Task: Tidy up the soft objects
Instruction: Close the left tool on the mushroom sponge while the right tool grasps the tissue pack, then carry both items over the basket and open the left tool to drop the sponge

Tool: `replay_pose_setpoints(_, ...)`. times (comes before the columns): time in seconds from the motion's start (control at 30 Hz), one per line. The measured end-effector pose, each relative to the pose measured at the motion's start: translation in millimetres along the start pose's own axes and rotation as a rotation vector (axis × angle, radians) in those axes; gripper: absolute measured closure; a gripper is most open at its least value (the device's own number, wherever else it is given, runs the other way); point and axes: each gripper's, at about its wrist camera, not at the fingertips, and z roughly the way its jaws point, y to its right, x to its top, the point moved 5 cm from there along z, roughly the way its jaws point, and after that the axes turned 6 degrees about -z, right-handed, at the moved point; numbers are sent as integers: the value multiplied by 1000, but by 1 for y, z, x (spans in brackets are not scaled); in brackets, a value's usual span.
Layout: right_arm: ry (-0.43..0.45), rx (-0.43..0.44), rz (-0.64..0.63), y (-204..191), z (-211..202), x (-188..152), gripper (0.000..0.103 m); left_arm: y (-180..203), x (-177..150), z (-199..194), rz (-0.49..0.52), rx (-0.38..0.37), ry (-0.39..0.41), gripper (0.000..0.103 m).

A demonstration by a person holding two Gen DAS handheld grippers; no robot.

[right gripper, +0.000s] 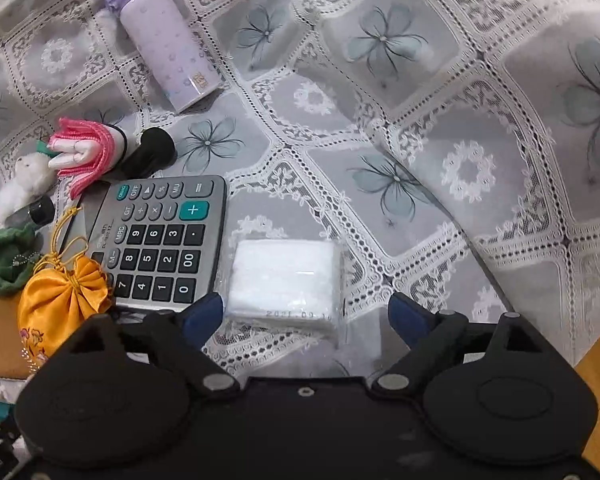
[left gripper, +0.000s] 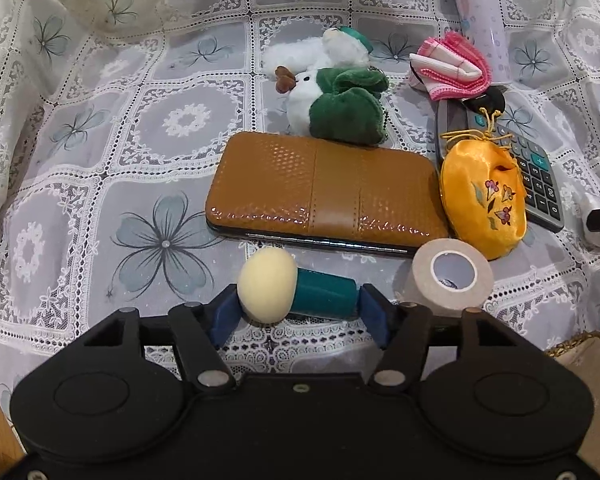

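Your left gripper [left gripper: 298,308] has the mushroom-shaped soft toy [left gripper: 292,290] between its blue pads [left gripper: 374,314], and the toy lies on its side with its long axis running straight across the jaws: the cream cap points to the left pad, the teal stem to the right pad. Both pads touch the toy's ends, so you are clamped on it lengthwise, low over the lace tablecloth [left gripper: 100,200] at the near edge of the table. Your gripper tilts steeply down toward the cloth. Just beyond the toy lies the brown wallet [left gripper: 324,192], long side parallel to the toy, with the tape roll [left gripper: 450,276] near the stem end and the yellow satin pouch [left gripper: 484,204] leaning over the calculator [left gripper: 540,176]. Farther back sit the green and white plush [left gripper: 336,104] and the pink folded cloth [left gripper: 454,66]. Your right gripper [right gripper: 306,316] also points steeply down, its jaws standing well apart around the white wrapped pack [right gripper: 286,282]; the pack lies flat, its longer side across the jaws, the left pad just beside its corner and the right pad clear of it. The purple bottle [right gripper: 164,40] lies on its side, cap pointing away.
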Motion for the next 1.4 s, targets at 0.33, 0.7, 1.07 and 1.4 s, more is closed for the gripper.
replay_pose_setpoints(0.33,-24,15,18,-6,-3,11,6,2,0,1,12,-4,4,38)
replay_pose_setpoints(0.7,-106,-10,42,-4,27,8,24,-1,2,1,29,1,20,27)
replay_pose_setpoints(1.07,-58,39,36,5,11,5,40,3,7,1,32,3,38,47)
replay_pose_setpoints(1.4,-3,109,24,4,-18,2,40,8,7,-33,6,-1,92,47)
